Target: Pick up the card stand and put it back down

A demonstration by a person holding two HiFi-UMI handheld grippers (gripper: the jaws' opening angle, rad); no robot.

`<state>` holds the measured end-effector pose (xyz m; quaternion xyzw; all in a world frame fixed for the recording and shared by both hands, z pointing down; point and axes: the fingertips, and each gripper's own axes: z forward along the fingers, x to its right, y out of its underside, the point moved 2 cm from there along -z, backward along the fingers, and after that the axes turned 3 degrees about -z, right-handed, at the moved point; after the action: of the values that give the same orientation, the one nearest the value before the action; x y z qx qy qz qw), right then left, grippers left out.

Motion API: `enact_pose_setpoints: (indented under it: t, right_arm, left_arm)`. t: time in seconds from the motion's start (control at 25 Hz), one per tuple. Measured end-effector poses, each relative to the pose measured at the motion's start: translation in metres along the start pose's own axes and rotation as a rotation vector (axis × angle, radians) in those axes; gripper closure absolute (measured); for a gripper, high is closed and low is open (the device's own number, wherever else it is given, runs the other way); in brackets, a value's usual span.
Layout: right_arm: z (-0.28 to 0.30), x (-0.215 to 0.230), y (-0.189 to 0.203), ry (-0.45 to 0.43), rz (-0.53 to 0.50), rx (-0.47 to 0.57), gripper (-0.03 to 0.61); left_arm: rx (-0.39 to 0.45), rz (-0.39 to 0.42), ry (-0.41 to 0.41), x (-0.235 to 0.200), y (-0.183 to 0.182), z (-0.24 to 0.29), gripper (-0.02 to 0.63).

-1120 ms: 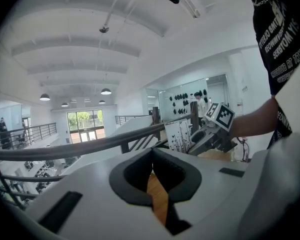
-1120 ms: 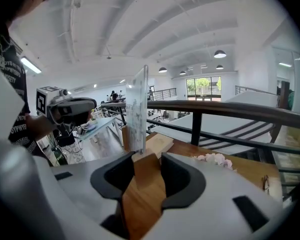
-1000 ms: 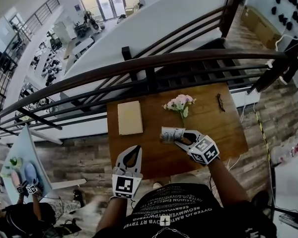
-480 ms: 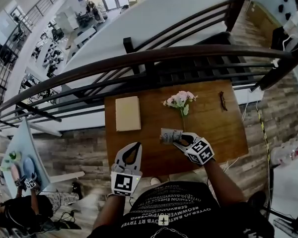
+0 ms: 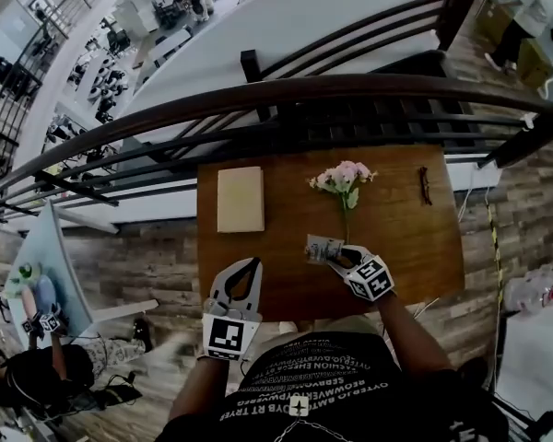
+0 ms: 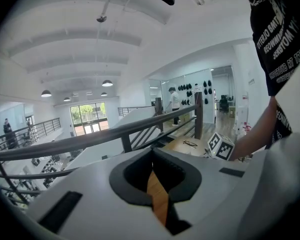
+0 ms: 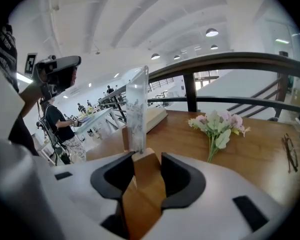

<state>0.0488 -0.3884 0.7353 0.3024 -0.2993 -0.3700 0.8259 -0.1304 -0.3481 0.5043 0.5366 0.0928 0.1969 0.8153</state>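
Note:
The card stand (image 5: pixel 321 247) is a clear upright sheet (image 7: pixel 138 109) in a small wooden base (image 7: pixel 146 171). It is near the front middle of the brown table (image 5: pixel 401 238). My right gripper (image 5: pixel 335 256) is shut on the wooden base, and the sheet rises just past the jaws (image 7: pixel 142 160). I cannot tell whether the base touches the tabletop. My left gripper (image 5: pixel 247 265) hangs over the table's front left edge, a hand's width left of the stand. Its jaws (image 6: pixel 152 156) meet at the tips with nothing between them.
A tan book (image 5: pixel 240 199) lies at the back left of the table and a pink flower sprig (image 5: pixel 344 178) behind the stand. Dark glasses (image 5: pixel 425 184) lie at the back right. A dark railing (image 5: pixel 350 90) runs along the far edge, with a drop beyond it.
My right gripper has sunk toward the tabletop with the card stand still in its jaws. The left gripper has shifted only slightly.

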Motion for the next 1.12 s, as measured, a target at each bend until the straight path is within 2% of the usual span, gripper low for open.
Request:
enact_pose_setpoints:
  t: [0.44,0.68,0.88,1.12]
  right_arm:
    - [0.043,0.025,0.061,0.032,0.027,-0.129,0.407]
    - [0.058,0.024,0.070,0.007,-0.050,-0.145,0.405]
    - [0.066,0.027,0.085,0.034,-0.190,-0.221,0.400]
    - [0.066,0.021,0.091,0.079,-0.207,-0.232,0.398]
  left_arm:
    - [-0.042,-0.022,-0.061,-0.011,0.012,-0.005,0.588]
    - [-0.048,-0.044,-0.118,-0.021,0.017,-0.021,0.588]
    - [-0.010,-0.060,-0.147,-0.020,0.013,-0.032,0.588]
    - [0.008,-0.048,-0.149,-0.018,0.010,-0.052,0.588]
